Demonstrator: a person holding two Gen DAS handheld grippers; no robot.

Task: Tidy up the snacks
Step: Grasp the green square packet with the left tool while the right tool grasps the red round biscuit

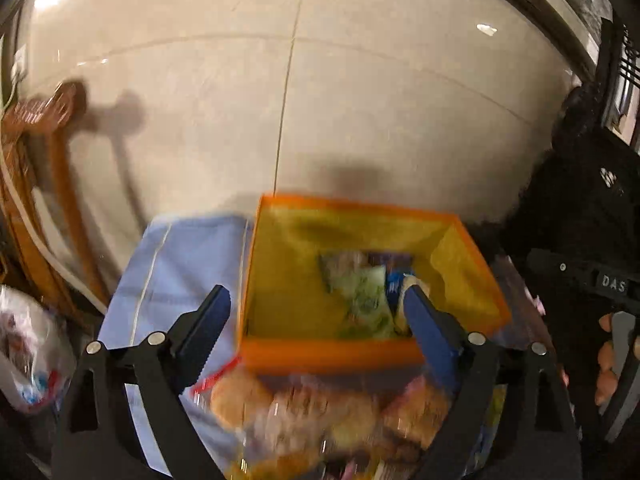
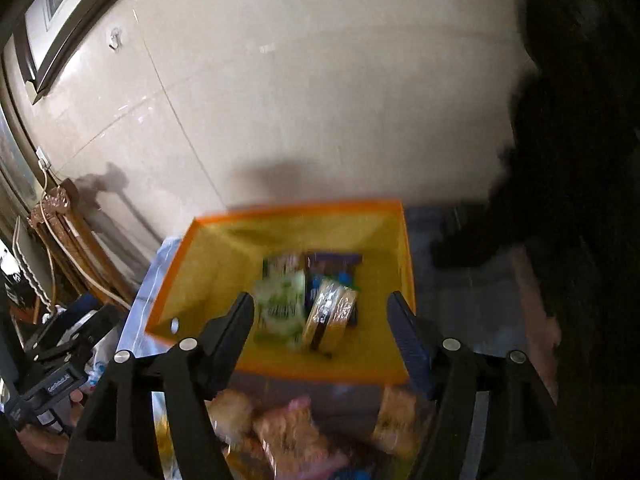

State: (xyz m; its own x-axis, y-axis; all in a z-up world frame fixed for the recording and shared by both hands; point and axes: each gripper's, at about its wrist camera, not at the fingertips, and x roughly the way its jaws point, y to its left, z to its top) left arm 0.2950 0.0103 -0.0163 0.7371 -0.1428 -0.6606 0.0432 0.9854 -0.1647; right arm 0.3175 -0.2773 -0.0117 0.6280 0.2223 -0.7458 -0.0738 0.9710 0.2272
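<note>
Left gripper (image 1: 316, 312): released, over the orange-rimmed yellow fabric bin (image 1: 332, 354).
Right gripper (image 2: 322, 320): released, above bin (image 2: 320, 372).
Bin contents: green packet (image 2: 278, 308).

Dim, motion-blurred, fisheye-warped, ceiling glare

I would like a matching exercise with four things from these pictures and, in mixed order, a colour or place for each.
Things:
1. box
2. cloth
3. green packet
4. bread rolls

Descriptions:
A. light blue, left of the box
B. lying inside the box
C. orange rim, yellow inside
D. in front of the box, outside it

Pairs: 1-C, 2-A, 3-B, 4-D
</note>
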